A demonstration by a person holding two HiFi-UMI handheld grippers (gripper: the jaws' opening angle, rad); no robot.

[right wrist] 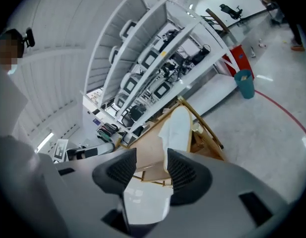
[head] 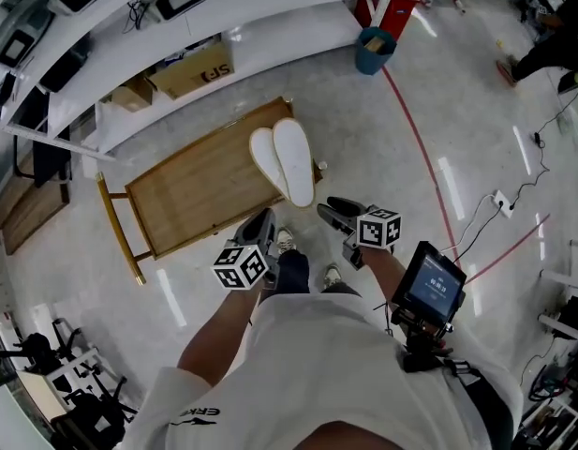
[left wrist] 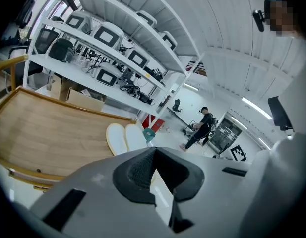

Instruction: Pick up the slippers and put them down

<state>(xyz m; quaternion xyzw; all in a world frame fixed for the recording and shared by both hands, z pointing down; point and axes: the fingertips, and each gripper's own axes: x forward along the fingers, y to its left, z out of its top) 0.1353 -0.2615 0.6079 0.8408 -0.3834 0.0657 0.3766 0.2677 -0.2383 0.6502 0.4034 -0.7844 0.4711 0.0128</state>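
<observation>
Two white slippers (head: 282,161) lie side by side, soles up, at the near right end of a low wooden table (head: 190,200). Both grippers hang in the air short of that end, clear of the slippers. My left gripper (head: 263,219) points at the table; in the left gripper view its jaws (left wrist: 153,151) meet at the tips with nothing in them, and the slippers (left wrist: 125,137) lie beyond. My right gripper (head: 333,207) is open. In the right gripper view the gap (right wrist: 152,165) between its jaws is empty, and the slippers (right wrist: 176,128) show past it on the table (right wrist: 150,150).
White shelving (head: 176,26) with devices and a cardboard box (head: 193,71) runs behind the table. A teal bin (head: 374,50) stands by a red floor line (head: 429,167). My shoes (head: 285,242) are just below the table's end. Someone walks far off (left wrist: 200,129).
</observation>
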